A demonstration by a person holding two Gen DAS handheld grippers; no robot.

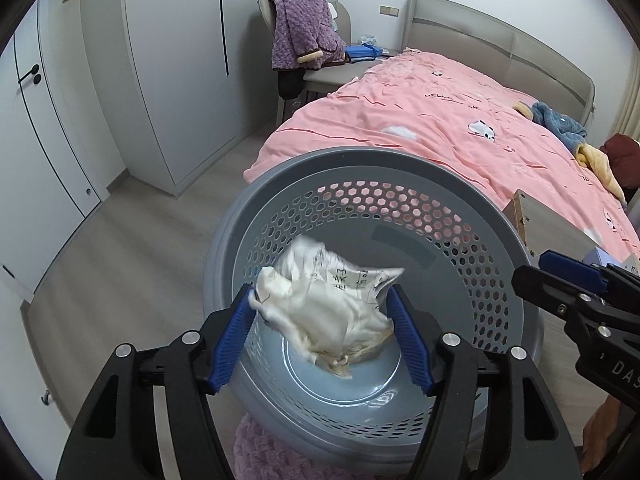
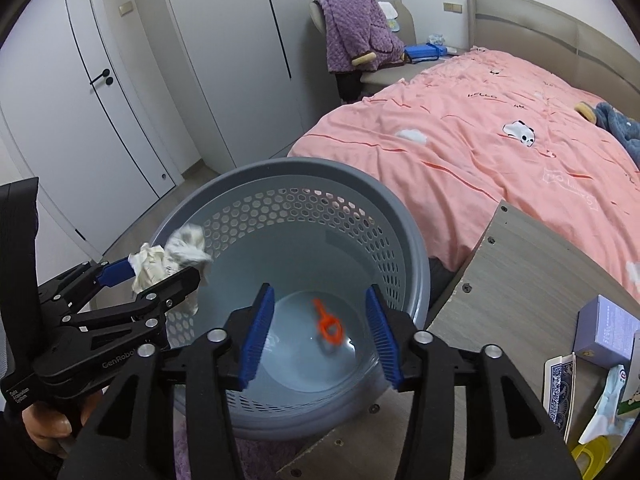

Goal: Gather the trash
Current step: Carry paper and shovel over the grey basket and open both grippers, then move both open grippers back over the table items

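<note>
Black tongs (image 2: 318,336), blue ribbed pads (image 2: 256,338), silver screws, poss. "GenRobot" txt

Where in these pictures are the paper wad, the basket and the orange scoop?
paper wad (image 1: 328,304), left wrist view, on its crumpled middle.
basket (image 2: 320,174), right wrist view, on its far rim.
orange scoop (image 2: 329,325), right wrist view, on its ring end.

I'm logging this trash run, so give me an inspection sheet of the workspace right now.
Surface: grey wood-grain table beside the bed.
Job's things: grey perforated basket; crumpled paper; orange plastic piece at the basket bottom.
Clutter: purple box, card pack, packets on the table.
Grippers: left gripper holds the paper over the basket; right gripper open, empty.
Cables: nothing seen.
Surroundings: pink bed, wardrobe, chair with purple blanket.
</note>
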